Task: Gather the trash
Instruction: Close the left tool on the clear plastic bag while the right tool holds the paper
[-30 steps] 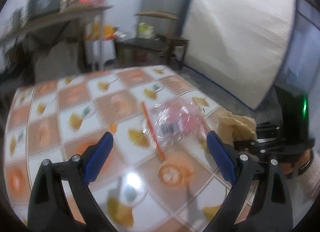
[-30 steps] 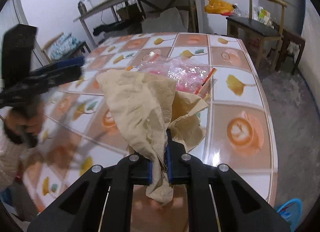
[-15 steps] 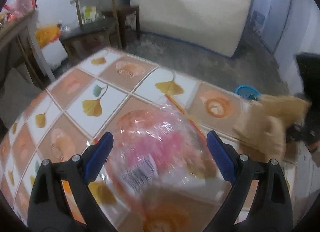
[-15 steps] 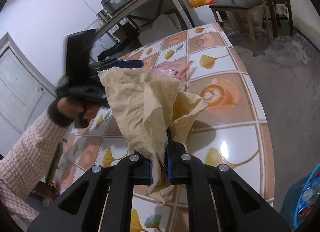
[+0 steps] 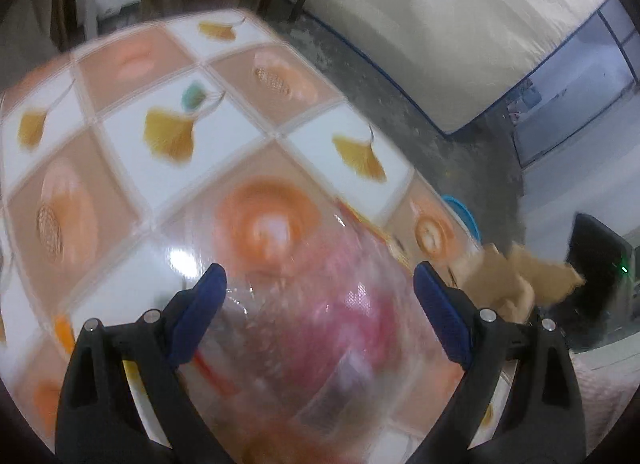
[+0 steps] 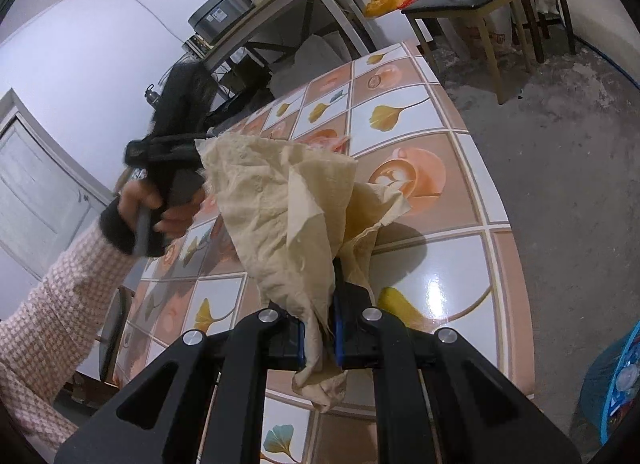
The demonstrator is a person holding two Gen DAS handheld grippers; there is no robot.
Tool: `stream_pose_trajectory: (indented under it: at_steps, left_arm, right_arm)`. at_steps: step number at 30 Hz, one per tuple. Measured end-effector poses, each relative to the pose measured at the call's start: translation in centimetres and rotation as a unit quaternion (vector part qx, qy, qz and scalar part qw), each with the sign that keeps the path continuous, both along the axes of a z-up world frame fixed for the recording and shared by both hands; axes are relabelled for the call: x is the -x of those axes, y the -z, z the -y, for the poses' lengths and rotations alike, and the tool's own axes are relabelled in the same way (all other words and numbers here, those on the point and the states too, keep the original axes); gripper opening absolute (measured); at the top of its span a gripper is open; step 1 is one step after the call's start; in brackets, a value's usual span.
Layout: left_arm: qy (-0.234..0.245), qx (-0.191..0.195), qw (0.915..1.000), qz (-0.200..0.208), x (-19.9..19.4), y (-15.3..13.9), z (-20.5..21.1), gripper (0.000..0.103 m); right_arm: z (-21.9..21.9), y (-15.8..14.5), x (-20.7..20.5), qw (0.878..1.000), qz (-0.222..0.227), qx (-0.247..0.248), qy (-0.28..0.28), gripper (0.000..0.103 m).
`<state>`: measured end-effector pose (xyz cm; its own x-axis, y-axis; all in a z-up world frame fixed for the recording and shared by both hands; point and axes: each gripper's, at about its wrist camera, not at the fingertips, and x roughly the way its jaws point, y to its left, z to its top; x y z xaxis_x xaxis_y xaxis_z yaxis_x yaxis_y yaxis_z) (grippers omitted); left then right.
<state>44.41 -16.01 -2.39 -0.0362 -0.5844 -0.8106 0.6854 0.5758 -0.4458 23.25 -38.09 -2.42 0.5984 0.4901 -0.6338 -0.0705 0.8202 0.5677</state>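
Right wrist: right gripper (image 6: 320,338) pinching crumpled tan paper (image 6: 288,204) tight, hanging over tiled table (image 6: 460,200) near its edge, bare floor (image 6: 568,168) alongside. Left wrist: left gripper (image 5: 320,296) spread wide around blurred clear plastic wrapper (image 5: 320,328) lying by table corner.

We hold the left gripper (image 5: 320,284) with jaws spread wide; our right gripper (image 6: 320,338) is clamped nearly closed, pads pinching.
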Motion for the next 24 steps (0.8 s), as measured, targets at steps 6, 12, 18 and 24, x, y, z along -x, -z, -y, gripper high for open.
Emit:
stream_pose_trajectory:
  at_steps: [6,12,18,24]
  left_arm:
    - [-0.01,0.019,0.9993,-0.032,5.2,0.3,-4.1,0.091]
    - [-0.04,0.03,0.9987,0.011,9.3,-0.6,-5.8,0.091]
    - [-0.072,0.018,0.9951,0.066,9.4,-2.7,-2.6,0.095]
    - [-0.037,-0.089,0.9853,0.141,9.9,-0.8,2.3,0.095]
  right_arm:
    - [-1.1,0.1,0.7,1.0,-0.005,-0.005,-0.01,0.011]
    - [-2.7,-0.5,0.3,0.999,-0.002,0.032,-0.002,0.01]
    - [-2.9,-2.0,1.7,0.997,0.017,0.072,0.033,0.011]
    - [-1.1,-2.6,4.2,0.992,0.026,0.093,0.077,0.011]
